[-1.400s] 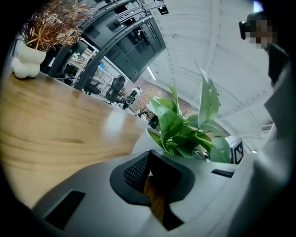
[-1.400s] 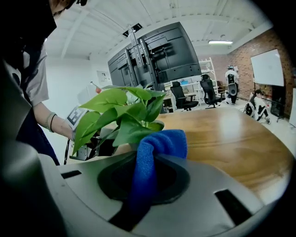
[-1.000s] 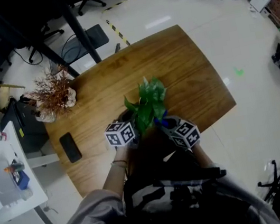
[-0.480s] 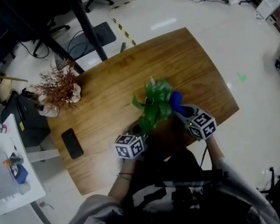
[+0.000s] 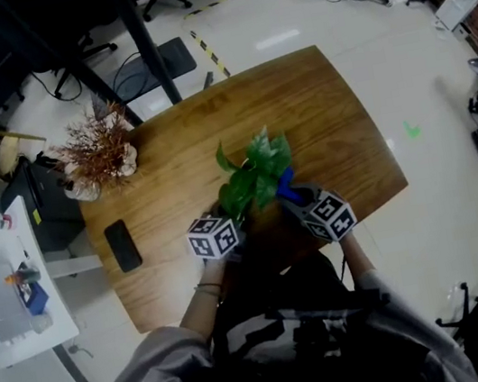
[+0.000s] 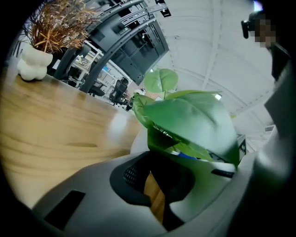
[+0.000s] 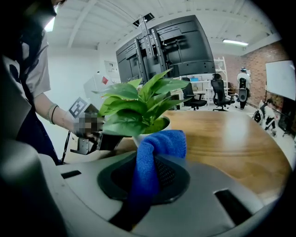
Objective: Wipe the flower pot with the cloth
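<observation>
A leafy green plant (image 5: 254,174) stands in a white flower pot (image 7: 138,138) near the table's front edge. My right gripper (image 7: 149,178) is shut on a blue cloth (image 7: 159,146), whose bunched end touches the pot's right side under the leaves. In the head view the cloth (image 5: 286,185) peeks out just ahead of the right gripper (image 5: 300,198). My left gripper (image 5: 226,221) is at the pot's left side. In the left gripper view its jaws stand close together at the pot's wall (image 6: 138,141), and a big leaf (image 6: 189,120) hides the tips.
The wooden table (image 5: 316,108) also carries a dried plant in a white vase (image 5: 100,155) at its far left corner and a black phone (image 5: 121,245) at the left edge. A white cart (image 5: 3,309) stands on the floor to the left.
Over the last second the right gripper swung out to the right with the cloth, then came back in against the pot. The left gripper shifted slightly while staying at the pot.
</observation>
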Available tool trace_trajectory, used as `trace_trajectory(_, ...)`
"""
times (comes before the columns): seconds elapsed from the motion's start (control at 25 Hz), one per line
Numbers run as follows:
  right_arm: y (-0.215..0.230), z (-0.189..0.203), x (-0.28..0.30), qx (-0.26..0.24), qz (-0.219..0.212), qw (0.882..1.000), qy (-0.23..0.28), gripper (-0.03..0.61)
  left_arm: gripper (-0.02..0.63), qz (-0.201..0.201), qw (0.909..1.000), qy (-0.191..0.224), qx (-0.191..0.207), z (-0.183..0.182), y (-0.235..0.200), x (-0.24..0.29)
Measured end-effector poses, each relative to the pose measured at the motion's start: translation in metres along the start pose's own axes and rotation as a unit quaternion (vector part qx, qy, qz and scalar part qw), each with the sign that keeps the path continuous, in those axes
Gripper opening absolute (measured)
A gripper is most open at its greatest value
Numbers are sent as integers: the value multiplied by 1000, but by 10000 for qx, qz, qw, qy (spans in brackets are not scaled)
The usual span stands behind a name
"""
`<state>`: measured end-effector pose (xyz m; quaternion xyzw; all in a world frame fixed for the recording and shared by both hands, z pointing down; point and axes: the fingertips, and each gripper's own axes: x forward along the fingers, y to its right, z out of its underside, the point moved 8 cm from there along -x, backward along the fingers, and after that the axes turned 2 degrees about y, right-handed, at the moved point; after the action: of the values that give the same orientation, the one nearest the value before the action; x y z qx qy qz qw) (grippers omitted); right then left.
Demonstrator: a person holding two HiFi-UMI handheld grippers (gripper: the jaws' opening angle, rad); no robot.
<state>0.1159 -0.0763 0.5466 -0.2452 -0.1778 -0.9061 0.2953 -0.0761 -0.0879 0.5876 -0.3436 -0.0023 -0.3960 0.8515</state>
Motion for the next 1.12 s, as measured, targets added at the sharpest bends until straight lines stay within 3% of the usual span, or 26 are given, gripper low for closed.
trace_trajectory(0.36, -20, 24, 38, 310, -216, 9992, -136, 58, 6, -442, 9977, 423, -282, -22, -33, 1)
trace_trajectory(0.6, -3, 31, 5, 612, 157, 9980, 42, 58, 6, -338, 9984, 325, -319, -10, -22, -13)
trace_trajectory(0.8, 29, 16, -5, 278, 383, 9989, 24, 58, 6, -172, 9983, 254, -487, 7, -4, -21)
trace_trajectory(1.12, 35, -28, 21, -214, -67, 9994, 257, 58, 6, 80, 9989, 159, -445, 8, 10, -12)
